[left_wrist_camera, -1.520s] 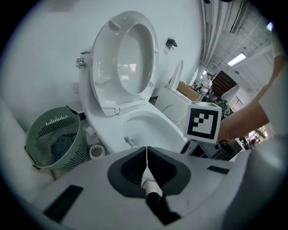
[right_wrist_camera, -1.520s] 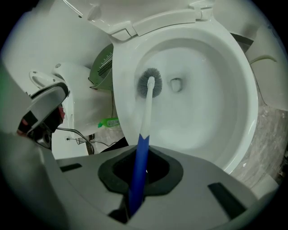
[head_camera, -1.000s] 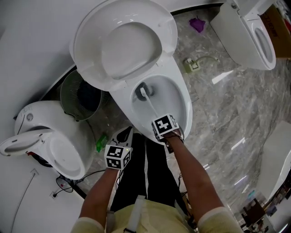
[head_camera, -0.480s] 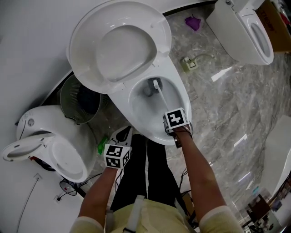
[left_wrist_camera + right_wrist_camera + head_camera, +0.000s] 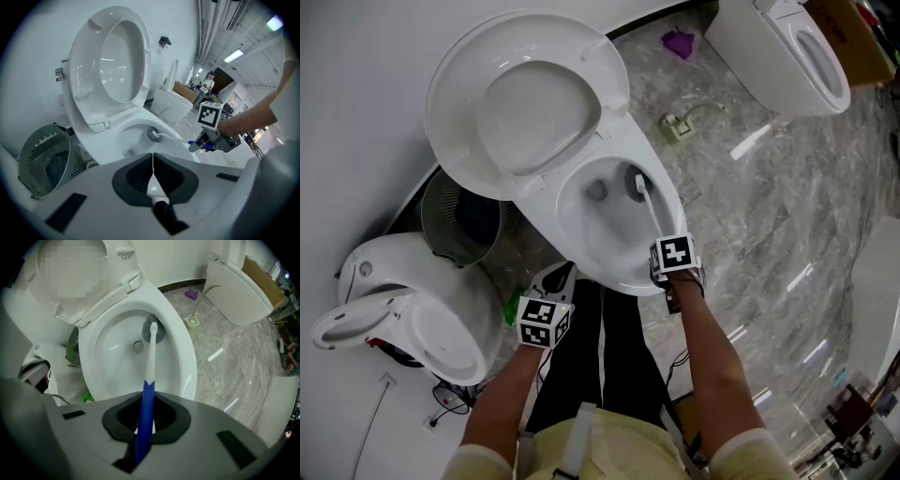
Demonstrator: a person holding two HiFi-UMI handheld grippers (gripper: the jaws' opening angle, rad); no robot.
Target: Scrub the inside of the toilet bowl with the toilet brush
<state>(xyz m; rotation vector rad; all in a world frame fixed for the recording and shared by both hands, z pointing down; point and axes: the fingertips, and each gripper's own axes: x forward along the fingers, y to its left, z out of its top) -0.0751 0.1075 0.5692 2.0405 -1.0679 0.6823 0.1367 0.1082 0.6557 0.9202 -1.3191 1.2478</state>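
Right gripper (image 5: pixel 144 417) clamps the brush (image 5: pixel 151 350) by its blue grip, the right hold; light, stiff, probably slick. Left gripper (image 5: pixel 153 171) is closed, empty.

You stand on a grey marble floor (image 5: pixel 769 216) that carries the open toilet (image 5: pixel 617 279), a mesh waste basket (image 5: pixel 442 214) beside it, a second toilet (image 5: pixel 769 56) and a purple scrap (image 5: pixel 680 43).

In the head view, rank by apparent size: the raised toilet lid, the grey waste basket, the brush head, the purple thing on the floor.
1. raised toilet lid
2. grey waste basket, partly hidden
3. purple thing and brush head: both small, too alike to rank
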